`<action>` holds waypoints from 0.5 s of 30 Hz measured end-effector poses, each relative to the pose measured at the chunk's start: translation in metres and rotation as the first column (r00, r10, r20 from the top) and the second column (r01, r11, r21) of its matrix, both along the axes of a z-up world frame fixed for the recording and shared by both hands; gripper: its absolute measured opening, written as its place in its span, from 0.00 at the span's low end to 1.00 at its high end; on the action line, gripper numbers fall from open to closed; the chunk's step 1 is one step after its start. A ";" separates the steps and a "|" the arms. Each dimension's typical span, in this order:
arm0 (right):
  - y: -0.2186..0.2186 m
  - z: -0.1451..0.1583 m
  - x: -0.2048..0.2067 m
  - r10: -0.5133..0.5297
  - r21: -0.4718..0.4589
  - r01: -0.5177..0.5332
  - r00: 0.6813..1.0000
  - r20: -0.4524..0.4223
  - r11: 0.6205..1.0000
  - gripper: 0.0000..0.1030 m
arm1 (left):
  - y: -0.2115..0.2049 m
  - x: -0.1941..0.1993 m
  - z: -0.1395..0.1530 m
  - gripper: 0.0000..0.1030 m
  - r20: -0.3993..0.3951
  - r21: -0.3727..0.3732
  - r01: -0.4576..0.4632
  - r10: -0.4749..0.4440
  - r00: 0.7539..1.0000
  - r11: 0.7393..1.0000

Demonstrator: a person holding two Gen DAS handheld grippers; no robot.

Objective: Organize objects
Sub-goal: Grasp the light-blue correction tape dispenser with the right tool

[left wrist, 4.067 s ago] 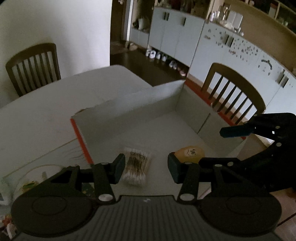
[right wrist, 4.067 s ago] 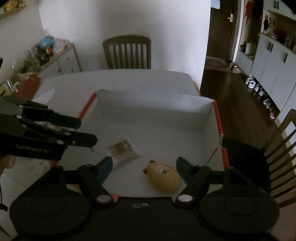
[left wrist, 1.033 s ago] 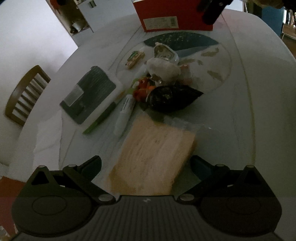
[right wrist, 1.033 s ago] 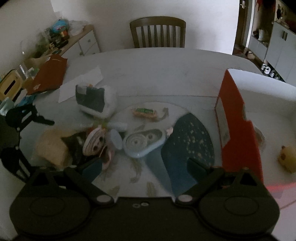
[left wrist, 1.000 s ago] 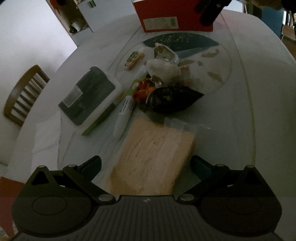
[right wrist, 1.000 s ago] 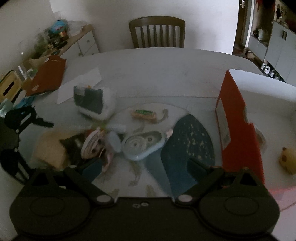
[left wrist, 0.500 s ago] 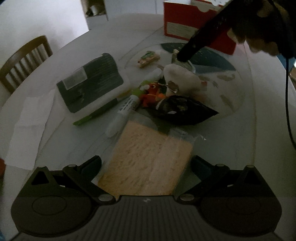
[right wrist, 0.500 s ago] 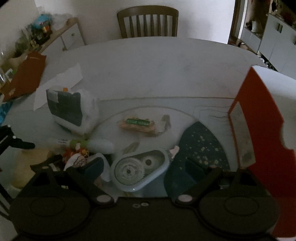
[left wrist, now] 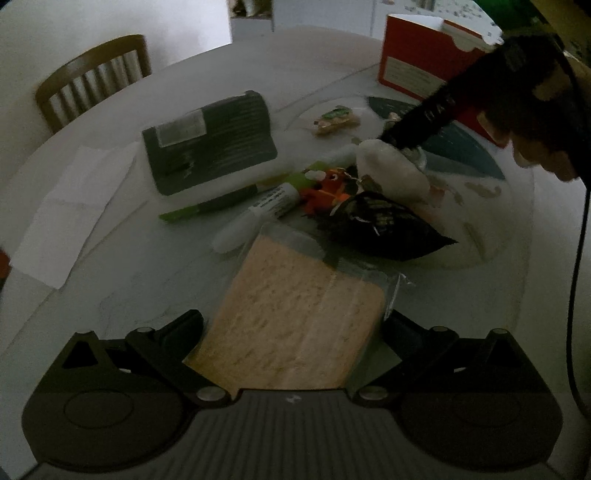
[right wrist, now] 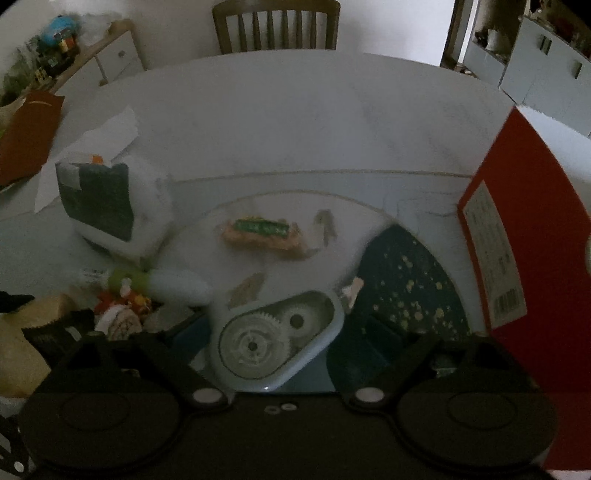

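A tan slab in a clear bag lies on the table between the fingers of my left gripper, which stands open with one finger on each side of it. My right gripper points down over a pale blue tape dispenser with visible gears. Its jaws are closing with the dispenser between them, and a gap still shows at each pad. In the left wrist view the right gripper reaches down into the pile, held by a hand.
A red box stands at the right. On the table lie a dark green pack, a snack bar, a white tube, a green pen, an orange toy, a black bag and white paper. A chair stands behind.
My right gripper came down and forward over the pile, so the tape dispenser now sits between its fingers. The left gripper rolled in place, still straddling the bagged slab.
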State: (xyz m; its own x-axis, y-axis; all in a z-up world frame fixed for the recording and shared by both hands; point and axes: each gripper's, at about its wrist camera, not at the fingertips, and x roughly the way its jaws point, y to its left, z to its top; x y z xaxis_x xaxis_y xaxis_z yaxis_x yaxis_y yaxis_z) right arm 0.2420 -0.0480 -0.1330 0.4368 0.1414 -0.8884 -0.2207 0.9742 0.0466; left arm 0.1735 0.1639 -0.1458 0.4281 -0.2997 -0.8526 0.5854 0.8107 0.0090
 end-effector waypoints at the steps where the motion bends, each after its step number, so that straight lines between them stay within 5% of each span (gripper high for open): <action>1: -0.001 -0.001 0.000 -0.002 -0.005 0.002 1.000 -0.004 1.000 0.87 | -0.001 -0.001 0.000 1.00 0.000 0.001 -0.011 0.011 1.000 1.000; 8: -0.011 0.000 -0.010 0.016 -0.030 -0.015 0.999 0.034 0.999 0.68 | -0.002 -0.009 0.003 0.96 0.003 0.007 -0.101 0.100 0.995 0.995; 15: -0.018 0.001 -0.021 0.050 -0.019 -0.050 0.998 0.048 0.999 0.66 | -0.005 -0.016 0.005 0.92 -0.002 0.008 -0.171 0.171 0.985 0.985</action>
